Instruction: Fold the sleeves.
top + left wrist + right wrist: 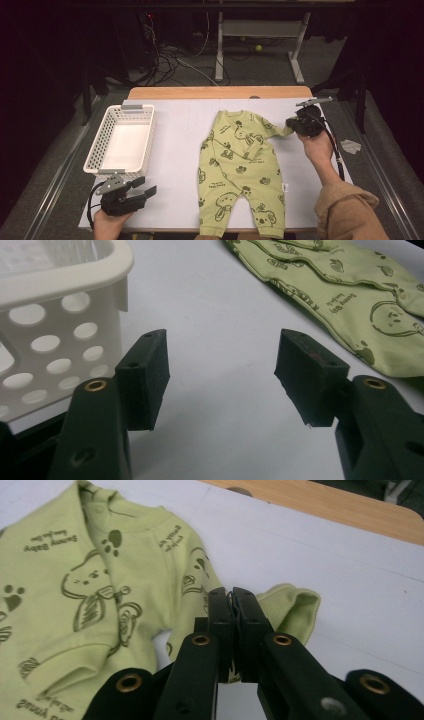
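Observation:
A light green baby onesie (pixel 240 165) with dark cartoon prints lies flat on the white table cover, neck toward the far side. Its one sleeve (pixel 277 131) stretches out to the right. My right gripper (pixel 292 125) is shut on that sleeve; in the right gripper view the black jaws (pixel 233 605) meet with the sleeve's cuff (pixel 295 605) pinched between them, beside the onesie's chest (pixel 100 580). My left gripper (pixel 145 186) rests at the table's front left, open with nothing between its jaws (pixel 222 370). The onesie's leg (pixel 350 285) lies off to its right.
A white perforated plastic basket (pixel 95 150) stands at the left of the table, just beyond the left gripper, and its wall (pixel 65 270) is close to the left jaw. A wooden table edge (pixel 220 92) runs along the back. Cables and a desk frame lie on the floor behind.

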`<state>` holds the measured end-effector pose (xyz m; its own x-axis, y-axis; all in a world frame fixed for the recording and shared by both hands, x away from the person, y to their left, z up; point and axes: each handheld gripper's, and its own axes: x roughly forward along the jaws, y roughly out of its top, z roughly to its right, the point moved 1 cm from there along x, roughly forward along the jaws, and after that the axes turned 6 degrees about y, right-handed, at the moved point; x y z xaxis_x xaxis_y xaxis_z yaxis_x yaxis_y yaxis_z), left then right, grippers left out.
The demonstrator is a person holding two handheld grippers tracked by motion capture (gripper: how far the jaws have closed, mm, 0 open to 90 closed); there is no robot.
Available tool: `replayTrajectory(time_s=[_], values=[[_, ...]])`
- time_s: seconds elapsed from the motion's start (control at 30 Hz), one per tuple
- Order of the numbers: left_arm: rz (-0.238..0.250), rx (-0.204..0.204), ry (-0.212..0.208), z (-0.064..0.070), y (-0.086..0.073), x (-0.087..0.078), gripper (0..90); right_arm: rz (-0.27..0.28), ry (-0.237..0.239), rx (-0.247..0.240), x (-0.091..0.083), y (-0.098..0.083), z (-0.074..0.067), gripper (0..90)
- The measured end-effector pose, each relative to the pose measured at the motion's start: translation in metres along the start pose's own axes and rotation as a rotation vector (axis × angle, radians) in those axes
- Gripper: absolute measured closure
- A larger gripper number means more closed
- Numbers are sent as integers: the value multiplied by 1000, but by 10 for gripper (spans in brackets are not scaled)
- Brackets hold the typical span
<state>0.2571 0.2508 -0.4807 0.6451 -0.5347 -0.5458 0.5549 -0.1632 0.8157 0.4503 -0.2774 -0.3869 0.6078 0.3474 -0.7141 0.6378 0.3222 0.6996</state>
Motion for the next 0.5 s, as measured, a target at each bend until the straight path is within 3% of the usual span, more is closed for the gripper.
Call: replayTrajectory(time_s=[0.17,0.3,0.5], values=[[1,2,2,0,0,0,357,-1,19,-30,-2,4,-9,891],[-7,7,1,0,1,1,357,33,43,-33,-6,11,-15,891],[-13,15,-5,1,1,2,357,43,63,-70,-6,19,-33,890]])
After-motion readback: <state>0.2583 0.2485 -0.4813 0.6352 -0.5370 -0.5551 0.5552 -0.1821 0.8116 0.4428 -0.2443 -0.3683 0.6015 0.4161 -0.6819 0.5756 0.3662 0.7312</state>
